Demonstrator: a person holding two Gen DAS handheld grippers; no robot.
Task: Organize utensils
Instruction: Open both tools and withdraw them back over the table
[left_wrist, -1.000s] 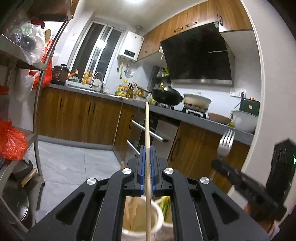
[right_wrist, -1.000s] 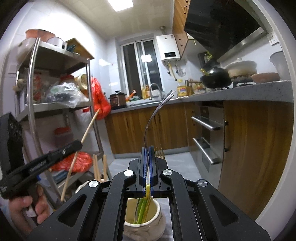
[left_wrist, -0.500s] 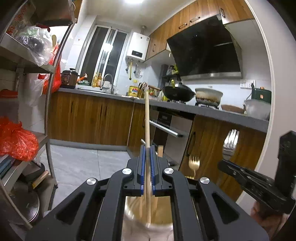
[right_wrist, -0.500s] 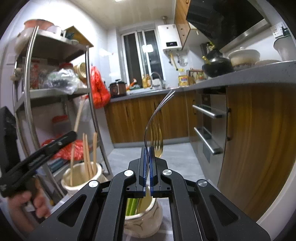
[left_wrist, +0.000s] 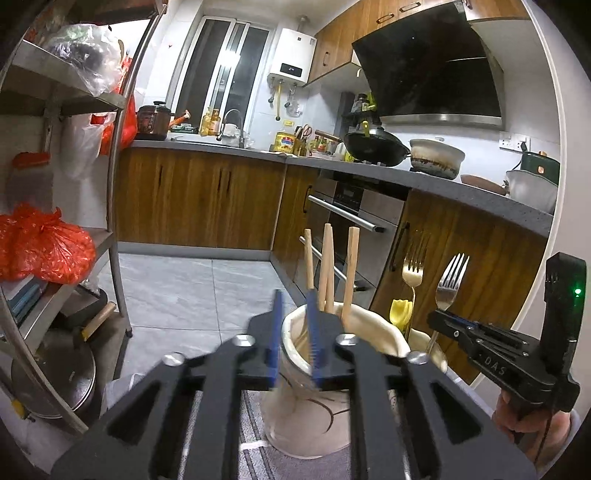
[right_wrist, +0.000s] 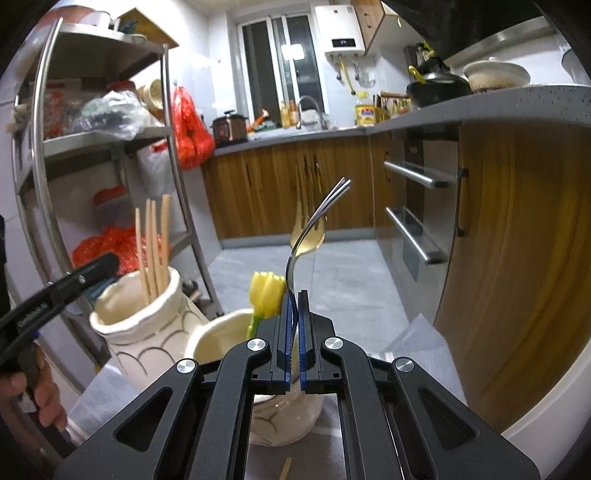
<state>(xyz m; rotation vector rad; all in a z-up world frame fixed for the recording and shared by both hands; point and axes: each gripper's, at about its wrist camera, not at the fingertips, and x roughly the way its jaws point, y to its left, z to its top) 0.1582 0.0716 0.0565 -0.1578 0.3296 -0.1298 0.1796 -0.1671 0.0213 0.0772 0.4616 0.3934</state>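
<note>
**Chopsticks and forks at two crocks in a dim kitchen**

The kitchen had wood-fronted cabinets under a grey counter (left_wrist: 461, 190), a black wok (left_wrist: 376, 144) and a white pot (left_wrist: 436, 158) on the stove, and a white water heater (left_wrist: 291, 55) on the far wall whose small display could not be read with certainty. A steel shelf rack (left_wrist: 114, 184) stood at the left, with a red plastic bag (left_wrist: 40, 247) on it.

On a grey mat (left_wrist: 258, 443) in the near foreground stood two cream ceramic crocks. The left crock (left_wrist: 310, 406) held wooden chopsticks (left_wrist: 327, 266), upright and slightly splayed. The left gripper (left_wrist: 295, 332) was parted at that crock's rim with nothing between its blue pads (left_wrist: 275, 332); motion blur softened them.

Just right of it, the right crock (right_wrist: 225, 332) held a gold fork (left_wrist: 413, 266) and a yellow tulip-shaped utensil (right_wrist: 266, 291). The right gripper (right_wrist: 294, 332) stood narrow over this crock, clamped on the handle of a silver fork (right_wrist: 317, 221), tines up and curving to the right. From the left wrist view that gripper's side carried the letters "DAS". White lettering along the left gripper's arm in the right wrist view was too blurred to read.
</note>
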